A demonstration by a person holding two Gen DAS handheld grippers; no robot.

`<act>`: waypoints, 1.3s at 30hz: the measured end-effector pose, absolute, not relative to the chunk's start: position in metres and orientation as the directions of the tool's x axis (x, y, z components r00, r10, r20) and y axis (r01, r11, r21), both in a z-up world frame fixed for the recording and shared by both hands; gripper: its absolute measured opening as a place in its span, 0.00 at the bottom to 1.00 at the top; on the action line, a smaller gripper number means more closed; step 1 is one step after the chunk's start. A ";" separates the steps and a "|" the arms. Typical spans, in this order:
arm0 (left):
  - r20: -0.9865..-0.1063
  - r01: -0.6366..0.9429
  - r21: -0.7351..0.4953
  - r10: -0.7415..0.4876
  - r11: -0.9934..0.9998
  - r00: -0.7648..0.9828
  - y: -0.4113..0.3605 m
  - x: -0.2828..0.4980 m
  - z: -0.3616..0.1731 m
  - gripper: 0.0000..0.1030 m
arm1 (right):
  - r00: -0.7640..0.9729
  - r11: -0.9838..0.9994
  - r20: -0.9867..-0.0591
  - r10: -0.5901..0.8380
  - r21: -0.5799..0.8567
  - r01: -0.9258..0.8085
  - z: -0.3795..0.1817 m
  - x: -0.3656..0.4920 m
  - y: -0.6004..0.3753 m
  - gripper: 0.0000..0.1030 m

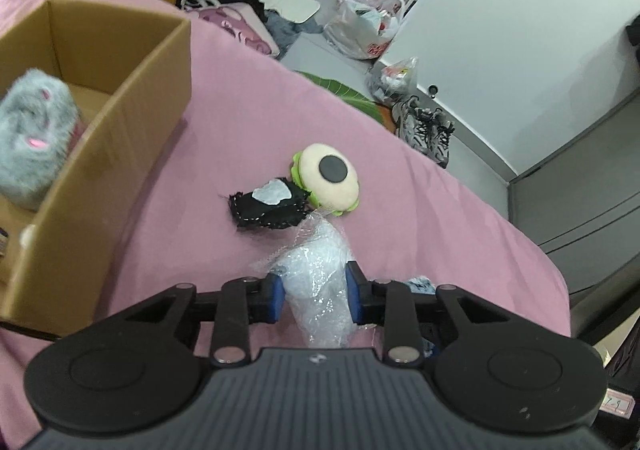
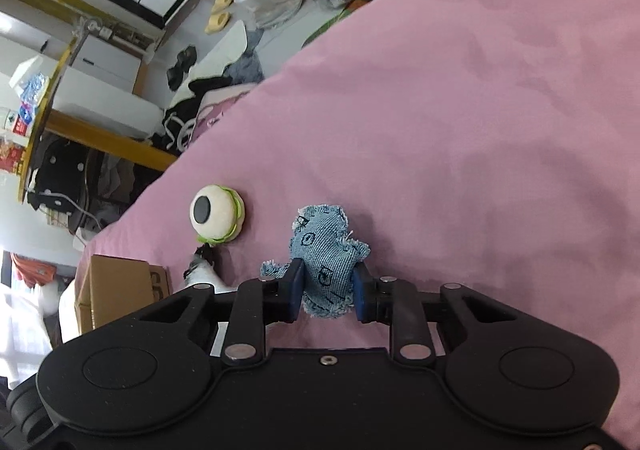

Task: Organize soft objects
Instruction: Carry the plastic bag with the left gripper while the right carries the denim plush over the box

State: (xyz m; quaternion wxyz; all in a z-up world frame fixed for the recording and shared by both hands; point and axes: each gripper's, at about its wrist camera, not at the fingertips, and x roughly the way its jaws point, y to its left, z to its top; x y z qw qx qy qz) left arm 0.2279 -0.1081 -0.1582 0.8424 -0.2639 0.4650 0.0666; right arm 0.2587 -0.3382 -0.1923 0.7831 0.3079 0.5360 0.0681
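- Two grippers are loaded: the left gripper pinches a crinkly plastic-wrapped bundle, and the right gripper pinches a frayed denim plush.
- The cardboard box sits at ten o'clock from the left gripper on the pink bedspread, with a grey furry toy already inside.
- The burger-shaped plush and black stitched pouch lie touching at twelve o'clock, not yet packed.
- Risk: the slick wrap may slip from the pads mid-carry.
- Risk: the denim plush, caught low, could sag out or snag the box wall.
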 end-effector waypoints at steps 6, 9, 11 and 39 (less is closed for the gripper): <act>-0.802 -0.320 -0.383 -0.139 0.867 0.581 -0.105 0.219 -0.139 0.29 | 0.455 0.795 -0.787 0.417 0.559 0.237 -0.174 0.238 -0.347 0.24; -0.794 -0.304 -0.386 -0.147 0.871 0.589 -0.104 0.213 -0.131 0.29 | 0.478 0.801 -0.779 0.405 0.555 0.227 -0.163 0.230 -0.349 0.24; -0.791 -0.292 -0.383 -0.149 0.876 0.593 -0.104 0.210 -0.126 0.29 | 0.503 0.802 -0.766 0.401 0.559 0.210 -0.155 0.224 -0.348 0.24; -0.735 -0.212 -0.311 -0.094 0.926 0.672 -0.064 0.156 -0.067 0.29 | 0.647 0.858 -0.684 0.337 0.506 0.088 -0.093 0.176 -0.325 0.24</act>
